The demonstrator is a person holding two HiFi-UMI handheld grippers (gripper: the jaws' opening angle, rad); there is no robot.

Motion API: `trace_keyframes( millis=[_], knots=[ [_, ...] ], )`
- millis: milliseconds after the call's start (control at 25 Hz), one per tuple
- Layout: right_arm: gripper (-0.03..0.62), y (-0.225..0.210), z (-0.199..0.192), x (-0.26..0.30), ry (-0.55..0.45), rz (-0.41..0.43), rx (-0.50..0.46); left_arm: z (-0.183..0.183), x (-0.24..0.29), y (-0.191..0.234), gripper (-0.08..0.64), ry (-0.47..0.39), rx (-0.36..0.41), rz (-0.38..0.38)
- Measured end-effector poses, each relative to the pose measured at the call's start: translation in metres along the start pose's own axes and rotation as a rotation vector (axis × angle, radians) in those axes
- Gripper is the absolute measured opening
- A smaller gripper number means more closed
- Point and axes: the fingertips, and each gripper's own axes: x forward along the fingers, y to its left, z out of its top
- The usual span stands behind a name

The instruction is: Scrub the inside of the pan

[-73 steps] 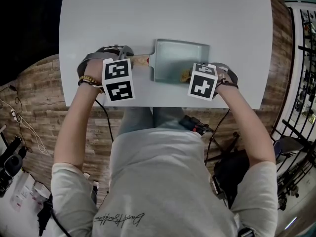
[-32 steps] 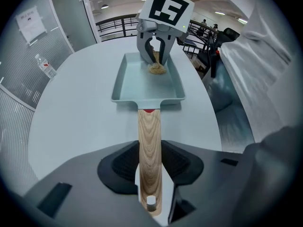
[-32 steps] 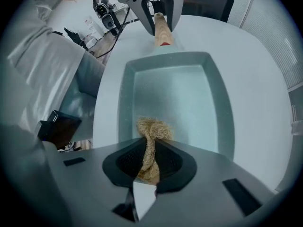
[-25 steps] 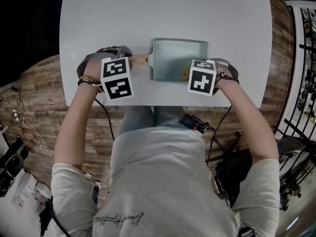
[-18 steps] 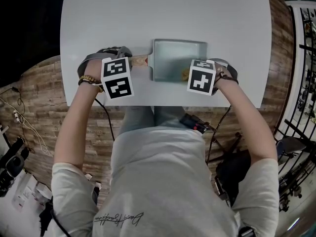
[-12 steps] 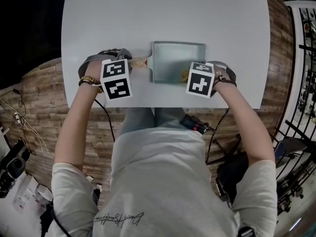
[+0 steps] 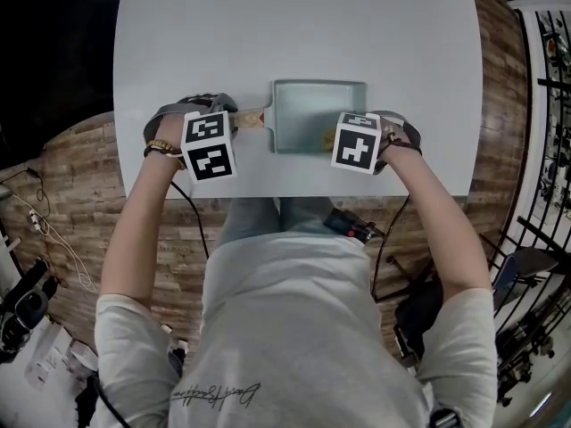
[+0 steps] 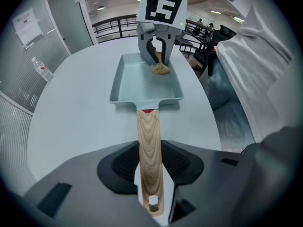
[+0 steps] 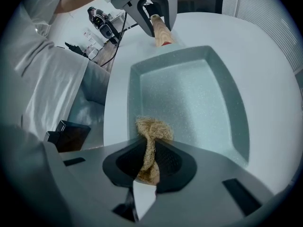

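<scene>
Right fingers [image 9: 176,165] pinch the scrubber [image 9: 151,129], left fingers [image 8: 119,163] clamp the handle [image 8: 149,145]; best press down, sweeping the pan's [image 9: 189,93] corners.

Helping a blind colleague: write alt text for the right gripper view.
The right gripper pinches a tan fibrous scrubbing pad between its jaws inside a pale-teal rectangular pan. Beyond, the left gripper clamps the pan's wooden handle on a white table.

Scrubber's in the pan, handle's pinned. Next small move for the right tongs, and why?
Probably drag the right tongs across the pan floor toward the handle end. They grip the scrubber at the opposite end, most of the floor lies bare beyond it, and the left tongs clamp the wooden handle, so the pan should hold.
</scene>
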Motion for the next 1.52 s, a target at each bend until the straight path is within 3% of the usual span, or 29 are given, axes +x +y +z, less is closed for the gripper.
trace_keyframes(
  millis=[480, 680, 800, 960, 1120, 1360, 1520],
  knots=[
    [0.066, -0.003, -0.002, -0.004, -0.097, -0.032, 0.084, 0.008, -0.007, 0.0, 0.167, -0.022, 0.0, -0.013],
    [0.066, -0.008, 0.005, -0.011, -0.159, -0.059, 0.125, 0.007, -0.018, 0.007, 0.166, -0.043, -0.024, 0.017],
    [0.066, -0.011, 0.008, -0.019, -0.211, -0.087, 0.157, 0.01, -0.028, 0.012, 0.123, -0.084, -0.063, 0.049],
    [0.066, -0.015, 0.012, -0.037, -0.287, -0.138, 0.193, 0.022, -0.046, 0.017, 0.024, -0.187, -0.141, 0.087],
    [0.066, -0.019, 0.018, -0.061, -0.393, -0.185, 0.258, 0.033, -0.065, 0.02, 0.012, -0.295, -0.228, 0.123],
    [0.066, -0.008, 0.034, -0.091, -0.541, -0.231, 0.328, 0.048, -0.103, 0.023, 0.011, -0.482, -0.486, 0.187],
    [0.066, -0.001, 0.045, -0.108, -0.626, -0.285, 0.371, 0.058, -0.134, 0.024, 0.011, -0.663, -0.644, 0.23]
  ],
)
